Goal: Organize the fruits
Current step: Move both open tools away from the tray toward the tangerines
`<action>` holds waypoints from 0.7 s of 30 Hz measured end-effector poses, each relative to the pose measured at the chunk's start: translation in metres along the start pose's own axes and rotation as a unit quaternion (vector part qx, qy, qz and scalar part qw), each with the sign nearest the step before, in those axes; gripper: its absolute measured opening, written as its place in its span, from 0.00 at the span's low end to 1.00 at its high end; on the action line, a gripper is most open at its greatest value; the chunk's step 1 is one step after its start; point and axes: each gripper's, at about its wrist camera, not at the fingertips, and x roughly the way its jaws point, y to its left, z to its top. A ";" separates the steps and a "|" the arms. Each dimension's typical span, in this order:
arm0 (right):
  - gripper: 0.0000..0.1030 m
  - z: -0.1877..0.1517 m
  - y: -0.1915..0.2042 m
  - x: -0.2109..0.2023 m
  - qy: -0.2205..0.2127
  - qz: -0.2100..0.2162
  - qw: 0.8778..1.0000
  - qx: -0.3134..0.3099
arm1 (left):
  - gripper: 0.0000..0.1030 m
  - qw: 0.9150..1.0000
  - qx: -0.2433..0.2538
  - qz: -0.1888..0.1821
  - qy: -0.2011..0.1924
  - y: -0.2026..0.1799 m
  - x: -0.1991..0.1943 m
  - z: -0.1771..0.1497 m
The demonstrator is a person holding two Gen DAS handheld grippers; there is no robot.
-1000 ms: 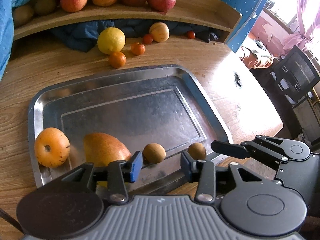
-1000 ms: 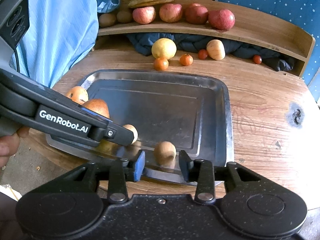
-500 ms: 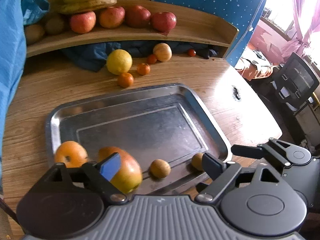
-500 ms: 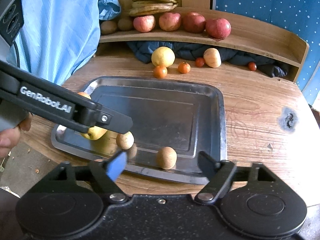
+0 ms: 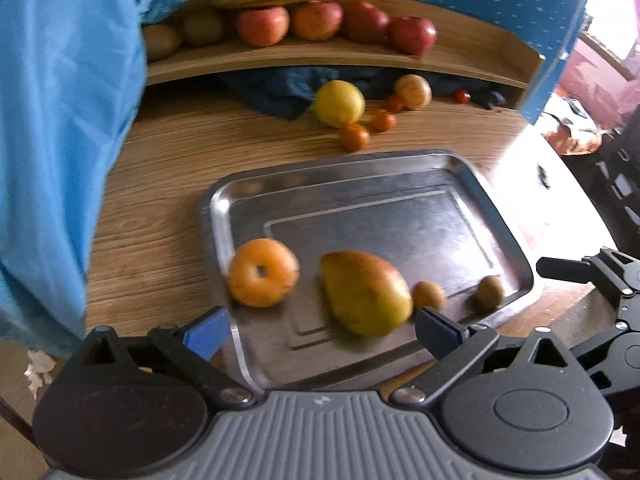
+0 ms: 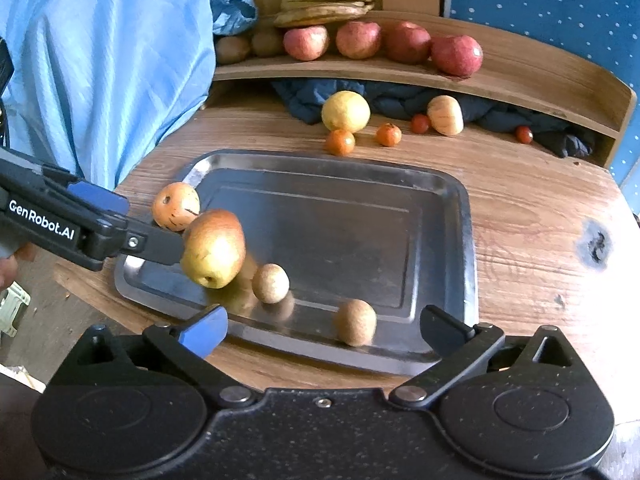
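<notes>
A steel tray [image 5: 472, 176] [image 6: 460, 240] holds an orange persimmon [image 5: 262, 272] [image 6: 176, 205], a mango [image 5: 366, 292] [image 6: 214, 248] and two small brown fruits [image 5: 429, 295] [image 5: 490, 291] [image 6: 271, 283] [image 6: 356, 322]. My left gripper [image 5: 323, 330] [image 6: 148, 228] hangs over the tray's near left corner, its jaws opening wide. The mango's near end lies between them, untouched. My right gripper [image 6: 324, 330] [image 5: 592, 280] is at the tray's near edge with its jaws opening too. The nearer brown fruit sits just beyond its pads, free.
Behind the tray lie a yellow citrus [image 6: 346, 112], small oranges [image 6: 340, 142], tiny tomatoes [image 6: 420, 123] and a striped pale fruit [image 6: 445, 115], with a dark cloth [image 6: 400, 96] behind. The shelf [image 6: 540, 80] carries apples, bananas and kiwis. Blue fabric [image 6: 100, 60] hangs on the left.
Both grippers went from nearly shut around a small brown fruit to wide open, leaving both fruits on the tray. The left gripper drew back and to the left; the mango has shifted.
</notes>
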 end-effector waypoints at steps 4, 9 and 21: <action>0.99 0.006 0.005 0.005 -0.001 0.003 1.000 -0.005 | 0.99 1.000 -0.008 0.012 0.002 0.009 -0.002 0.003; 0.99 0.011 0.006 0.010 -0.002 0.000 1.000 -0.006 | 0.99 1.000 -0.007 0.020 0.005 0.013 0.000 0.011; 0.99 0.032 -0.009 0.019 -0.012 -0.024 1.000 0.011 | 0.99 1.000 0.007 0.017 -0.007 0.012 0.015 0.044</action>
